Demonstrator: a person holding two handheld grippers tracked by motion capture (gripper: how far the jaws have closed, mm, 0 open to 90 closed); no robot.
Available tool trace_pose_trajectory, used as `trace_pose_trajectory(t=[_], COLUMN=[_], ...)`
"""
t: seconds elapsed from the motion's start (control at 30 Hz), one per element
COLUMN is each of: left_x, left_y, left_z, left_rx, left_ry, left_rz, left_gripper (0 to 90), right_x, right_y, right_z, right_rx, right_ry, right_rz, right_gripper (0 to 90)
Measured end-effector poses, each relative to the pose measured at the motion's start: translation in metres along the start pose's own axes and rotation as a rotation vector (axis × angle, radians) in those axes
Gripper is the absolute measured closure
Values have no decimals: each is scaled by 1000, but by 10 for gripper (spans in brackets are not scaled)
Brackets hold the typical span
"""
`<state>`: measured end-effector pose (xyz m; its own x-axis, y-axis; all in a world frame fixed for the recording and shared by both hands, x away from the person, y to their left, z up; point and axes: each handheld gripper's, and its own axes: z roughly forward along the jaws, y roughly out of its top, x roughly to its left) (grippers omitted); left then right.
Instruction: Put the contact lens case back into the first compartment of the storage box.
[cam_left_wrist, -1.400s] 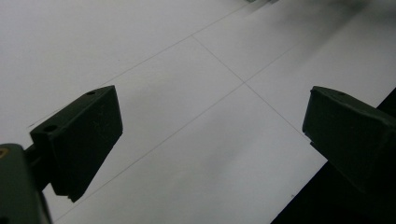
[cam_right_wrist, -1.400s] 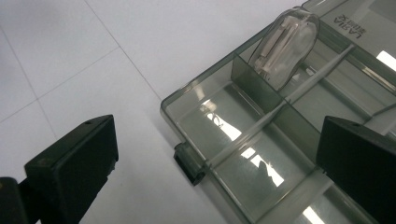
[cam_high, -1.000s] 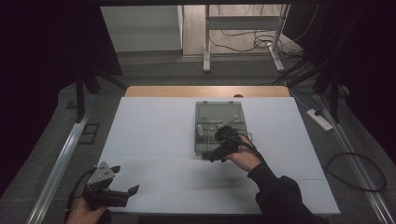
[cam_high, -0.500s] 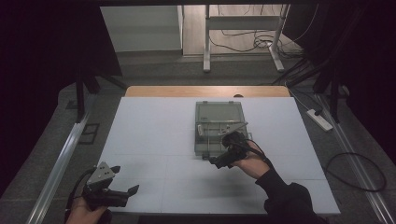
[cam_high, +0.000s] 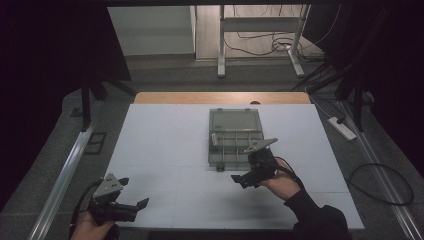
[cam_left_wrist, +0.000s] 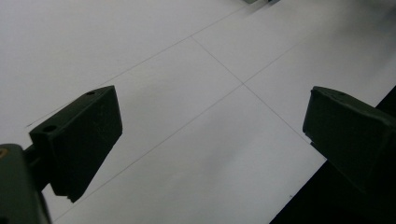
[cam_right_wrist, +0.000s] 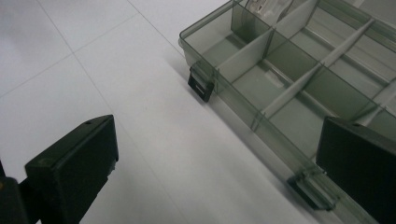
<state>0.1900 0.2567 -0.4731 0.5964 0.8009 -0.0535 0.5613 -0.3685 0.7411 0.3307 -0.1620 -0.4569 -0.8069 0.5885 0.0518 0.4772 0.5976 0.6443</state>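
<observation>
Hovering at lower centre, the right gripper (cam_high: 245, 180) is held wide open and empty beside the open smoky translucent plastic compartment box (cam_high: 235, 137); its light wall could be nudged, sliding it.

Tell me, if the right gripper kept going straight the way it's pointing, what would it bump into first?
Most likely the near wall of the open compartment box: the right gripper, jaws open, points at its front edge, though depth is hard to judge.

A white table (cam_high: 165, 140) stands on grey floor, with a power strip (cam_high: 342, 128) and cables (cam_high: 385, 185) beside it.
</observation>
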Motion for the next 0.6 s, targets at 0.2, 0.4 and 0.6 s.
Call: trace_pose_trajectory(t=[0.2,0.4,0.6], left_x=[0,0,0], left_y=[0,0,0], left_z=[0,0,0], left_rx=[0,2,1], left_ry=[-1,-1,-2], left_rz=[-1,1,-1], left_gripper=[46,46,46], right_x=[-1,-4,-7], right_y=[-11,-22,-33], right_z=[-8,-18,-28], right_rx=[2,-1,-10], right_ry=[-9,-22,-37], right_rz=[0,15,37], right_gripper=[0,0,0])
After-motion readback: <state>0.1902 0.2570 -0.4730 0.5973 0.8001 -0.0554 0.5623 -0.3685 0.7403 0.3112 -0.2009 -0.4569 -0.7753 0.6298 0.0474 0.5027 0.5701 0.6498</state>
